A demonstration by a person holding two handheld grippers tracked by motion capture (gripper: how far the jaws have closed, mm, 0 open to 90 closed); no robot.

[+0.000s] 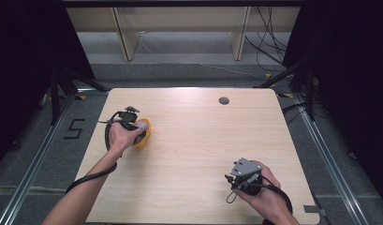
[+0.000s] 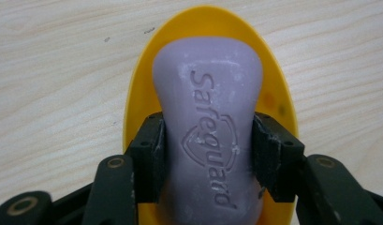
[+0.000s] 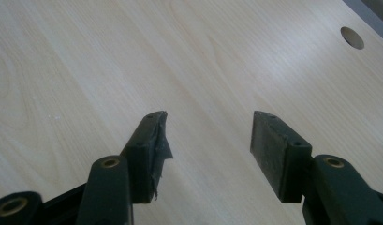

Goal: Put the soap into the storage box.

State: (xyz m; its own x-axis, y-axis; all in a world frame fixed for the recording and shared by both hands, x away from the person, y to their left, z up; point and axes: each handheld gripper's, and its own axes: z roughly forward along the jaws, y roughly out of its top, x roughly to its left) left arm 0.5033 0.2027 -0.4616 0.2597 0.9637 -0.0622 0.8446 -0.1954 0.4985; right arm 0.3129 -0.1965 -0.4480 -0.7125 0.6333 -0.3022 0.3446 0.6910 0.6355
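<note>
One lilac soap bar (image 2: 209, 126), waisted shape, "Safeguard" and shield embossed on top, pale scuffs; lay lengthwise in yellow oval dish (image 2: 137, 93). Dish sat on desk (image 1: 198, 140) toward its left edge. Left hand-held gripper (image 2: 209, 154) pinched bar at narrow waist, pads touching both sides. Right hand-held gripper (image 3: 208, 140) hovered over desk's near right part, jaws spread, nothing between; torn tape on its left pad.
</note>
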